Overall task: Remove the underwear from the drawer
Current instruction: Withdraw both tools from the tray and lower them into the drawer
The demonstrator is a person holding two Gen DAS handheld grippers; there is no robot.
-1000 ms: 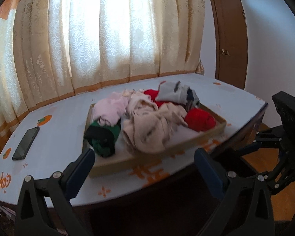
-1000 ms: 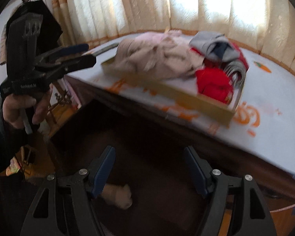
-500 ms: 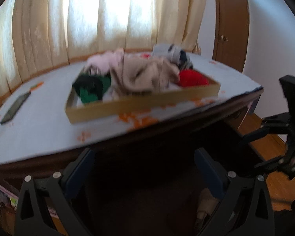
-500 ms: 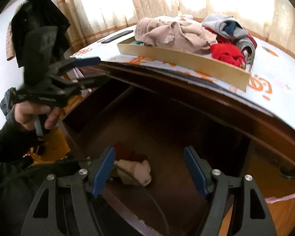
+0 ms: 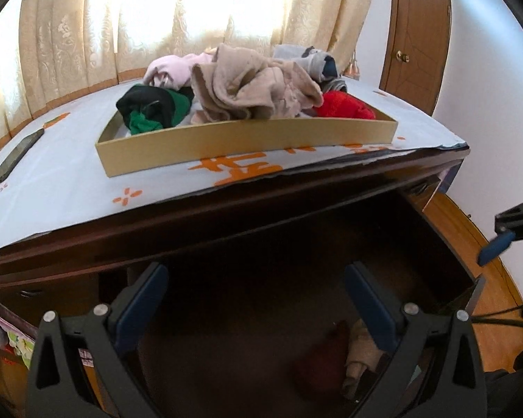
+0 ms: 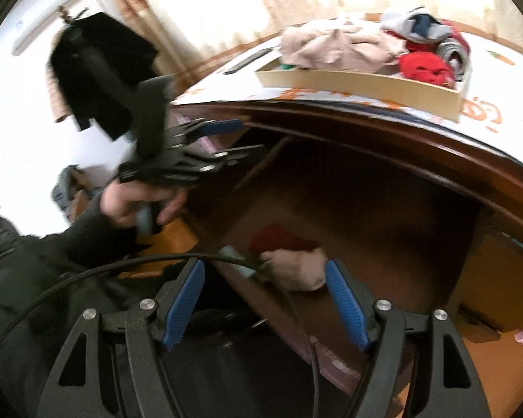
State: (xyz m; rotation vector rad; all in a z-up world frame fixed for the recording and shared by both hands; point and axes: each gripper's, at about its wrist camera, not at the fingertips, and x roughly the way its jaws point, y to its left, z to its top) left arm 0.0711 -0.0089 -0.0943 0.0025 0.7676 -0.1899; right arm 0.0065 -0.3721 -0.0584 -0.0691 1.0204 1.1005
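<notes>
The right gripper [image 6: 265, 299] hangs with its blue pads spread wide and nothing between them, aimed down into the open drawer [image 6: 383, 209]; just past its tips lies a pale beige garment [image 6: 294, 268] with a dark red one [image 6: 280, 240] touching it behind, both on the drawer floor near the front edge; a black cable [image 6: 177, 261] loops across the view in front of the pads. The left gripper [image 5: 258, 313] is likewise apart and empty, held over the same drawer, where the beige piece [image 5: 361, 348] sits partly behind its right finger and the red piece [image 5: 324, 351] lies just beside. Up on the table [image 5: 69, 188] a cardboard tray [image 5: 247, 139] holds a heap of clothes, with a phone [image 5: 15, 158] well apart. To do the reach well, I would judge: lower the right gripper straight over the beige piece; straddle a raised fold, not the flat edge; keep the cable clear of the pads; close only once the cloth is well between them, so the red piece is not dragged along.
</notes>
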